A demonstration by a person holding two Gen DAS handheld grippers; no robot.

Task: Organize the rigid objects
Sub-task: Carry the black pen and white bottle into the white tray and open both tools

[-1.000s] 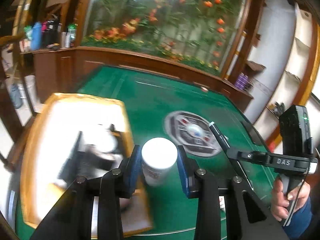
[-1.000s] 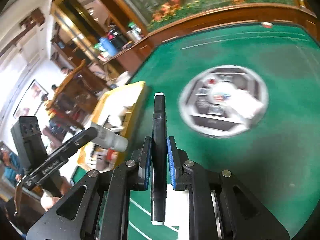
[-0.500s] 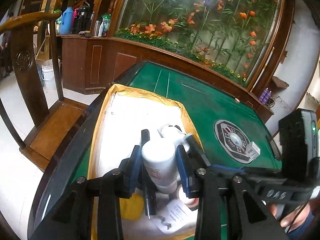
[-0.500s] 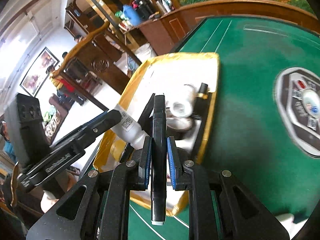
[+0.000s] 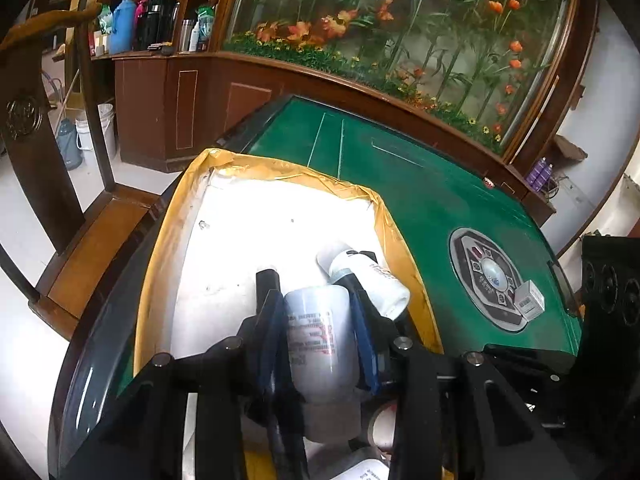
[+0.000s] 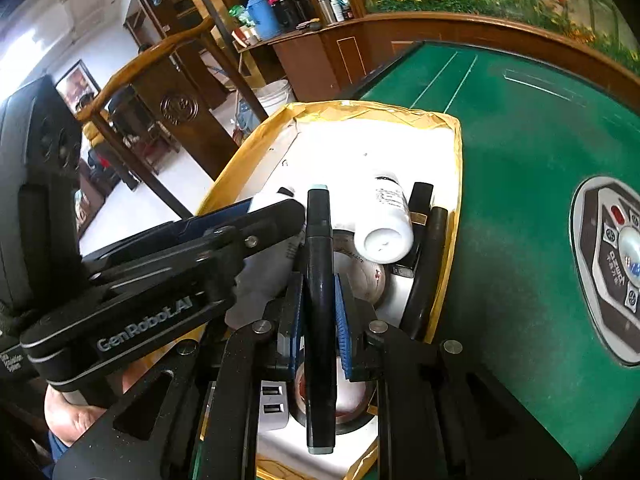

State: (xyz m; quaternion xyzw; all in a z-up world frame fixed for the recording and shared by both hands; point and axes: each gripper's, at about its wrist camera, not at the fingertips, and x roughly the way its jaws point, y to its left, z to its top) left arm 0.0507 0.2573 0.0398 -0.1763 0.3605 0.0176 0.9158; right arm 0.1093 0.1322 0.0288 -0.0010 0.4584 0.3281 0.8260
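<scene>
The left gripper [image 5: 318,336] is closed on a white cylindrical plastic bottle with red and black label print [image 5: 316,344], its blue-padded fingers [image 5: 267,340] pressing both sides. The bottle hangs over the near end of a shallow white tray with a yellow taped rim [image 5: 172,216], which sits on the green felt counter [image 5: 420,196].

The right gripper [image 6: 318,312] is clamped on a long black marker with pale grey end caps [image 6: 319,280], held lengthwise between its blue pads [image 6: 343,312] above the same tray [image 6: 454,184].

Inside the tray, a second white bottle with a printed label [image 6: 386,224] lies on its side, just beside black stick-shaped items [image 6: 426,264] along the right wall. A roll of tape [image 6: 362,276] lies beneath the marker.

Out on the counter, a small white box [image 5: 530,302] rests on the round grey control panel [image 5: 486,280], well apart from the tray.
</scene>
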